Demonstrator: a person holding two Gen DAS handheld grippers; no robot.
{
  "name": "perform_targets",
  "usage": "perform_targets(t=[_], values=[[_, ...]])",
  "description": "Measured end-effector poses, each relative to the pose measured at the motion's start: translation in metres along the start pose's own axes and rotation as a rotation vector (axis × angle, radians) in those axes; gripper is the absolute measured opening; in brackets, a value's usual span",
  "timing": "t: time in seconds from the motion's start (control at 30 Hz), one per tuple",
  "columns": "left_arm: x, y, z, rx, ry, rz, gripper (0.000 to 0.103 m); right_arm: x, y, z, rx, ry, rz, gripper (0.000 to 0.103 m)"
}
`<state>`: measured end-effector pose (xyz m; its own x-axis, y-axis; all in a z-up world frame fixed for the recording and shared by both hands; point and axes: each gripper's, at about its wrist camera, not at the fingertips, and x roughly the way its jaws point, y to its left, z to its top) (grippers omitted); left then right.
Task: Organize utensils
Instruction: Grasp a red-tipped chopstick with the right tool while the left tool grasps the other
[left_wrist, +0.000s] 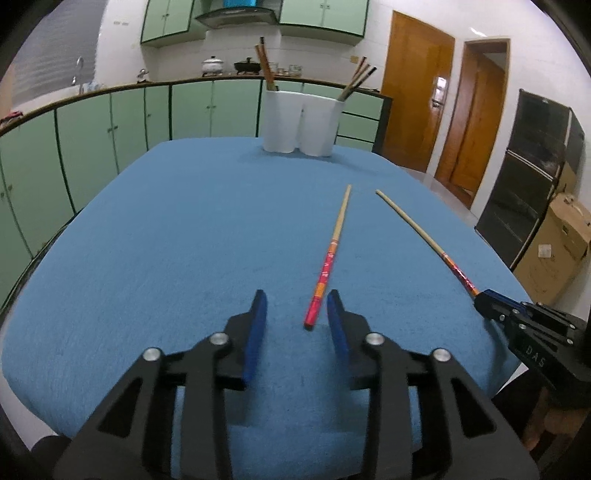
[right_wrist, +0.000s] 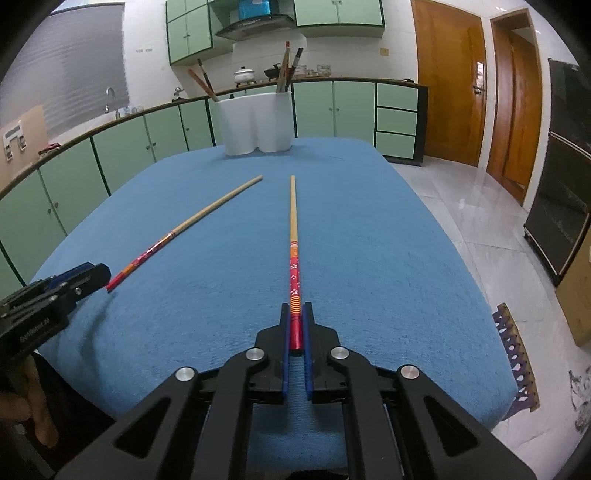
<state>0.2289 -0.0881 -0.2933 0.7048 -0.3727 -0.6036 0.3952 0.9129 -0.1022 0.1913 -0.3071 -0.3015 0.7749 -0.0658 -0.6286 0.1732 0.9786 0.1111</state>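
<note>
Blue-clothed table (right_wrist: 369, 229) — right tongs (right_wrist: 296, 325) clamped on one chopstick (right_wrist: 293, 236), tip toward holder (right_wrist: 255, 122); left tongs (left_wrist: 295, 314) parted, empty.

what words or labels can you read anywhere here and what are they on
"DAS": on the body of the right hand-held gripper, seen from the left wrist view.
Pale lettering on the body of the left hand-held gripper: too blurred to read.
Marks on the red handles of the chopsticks: pattern only, no readable text.

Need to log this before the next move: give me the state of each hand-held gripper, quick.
Left hand-held gripper: open, a chopstick's red end lies between its fingers, not gripped.
Right hand-held gripper: closed on the other chopstick.
</note>
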Motion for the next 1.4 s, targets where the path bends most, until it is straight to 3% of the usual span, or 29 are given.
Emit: perform_targets(t=[0.13, 0.33, 0.4, 0.47, 0.53, 0.67, 0.77, 0.93, 1.07, 1.13, 1.2, 1.23, 1.27, 1.4], values=[[0.006, -0.01, -0.001, 0.045, 0.011, -0.017, 0.048, 0.001, 0.0, 0.0, 0.004, 0.001, 0.003, 0.006], [0.028, -0.018, 0.004, 0.098, 0.041, -0.029, 0.049, 0.0, -0.001, -0.001, 0.007, 0.001, 0.006, 0.006], [0.032, -0.015, 0.006, 0.078, 0.041, -0.026, 0.038, 0.0, -0.001, -0.001, 0.006, 0.0, 0.005, 0.006], [0.033, -0.01, 0.006, 0.048, 0.035, -0.002, 0.011, 0.0, -0.001, -0.001, 0.006, 0.0, 0.005, 0.006], [0.032, -0.001, 0.005, -0.008, 0.025, 0.023, 0.006, 0.0, -0.001, -0.001, 0.004, 0.0, 0.004, 0.006], [0.023, 0.017, 0.0, -0.152, -0.004, 0.125, 0.005, 0.0, 0.0, -0.002, -0.004, -0.001, 0.0, 0.006], [0.015, 0.022, -0.003, -0.211, -0.001, 0.14, 0.005, 0.0, 0.003, -0.002, -0.022, -0.002, 0.006, 0.006], [0.008, 0.021, -0.005, -0.184, 0.027, 0.116, 0.007, -0.001, 0.01, -0.003, -0.05, -0.001, 0.023, 0.006], [0.005, 0.013, -0.007, -0.107, 0.031, 0.108, 0.023, -0.003, 0.008, -0.004, -0.031, 0.006, 0.029, 0.007], [0.006, 0.009, -0.008, -0.076, 0.023, 0.112, 0.025, -0.004, 0.008, -0.005, -0.019, 0.009, 0.03, 0.007], [0.008, 0.008, -0.007, -0.058, 0.017, 0.112, 0.025, -0.005, 0.008, -0.005, -0.022, 0.013, 0.031, 0.007], [0.007, 0.009, -0.007, -0.054, 0.017, 0.111, 0.02, -0.004, 0.008, -0.005, -0.024, 0.015, 0.033, 0.007], [0.007, 0.01, -0.007, -0.056, 0.018, 0.105, 0.007, -0.004, 0.008, -0.005, -0.025, 0.017, 0.033, 0.006], [0.002, 0.019, -0.004, -0.084, 0.032, 0.083, 0.005, -0.006, 0.006, -0.001, -0.005, 0.028, 0.054, 0.006]])
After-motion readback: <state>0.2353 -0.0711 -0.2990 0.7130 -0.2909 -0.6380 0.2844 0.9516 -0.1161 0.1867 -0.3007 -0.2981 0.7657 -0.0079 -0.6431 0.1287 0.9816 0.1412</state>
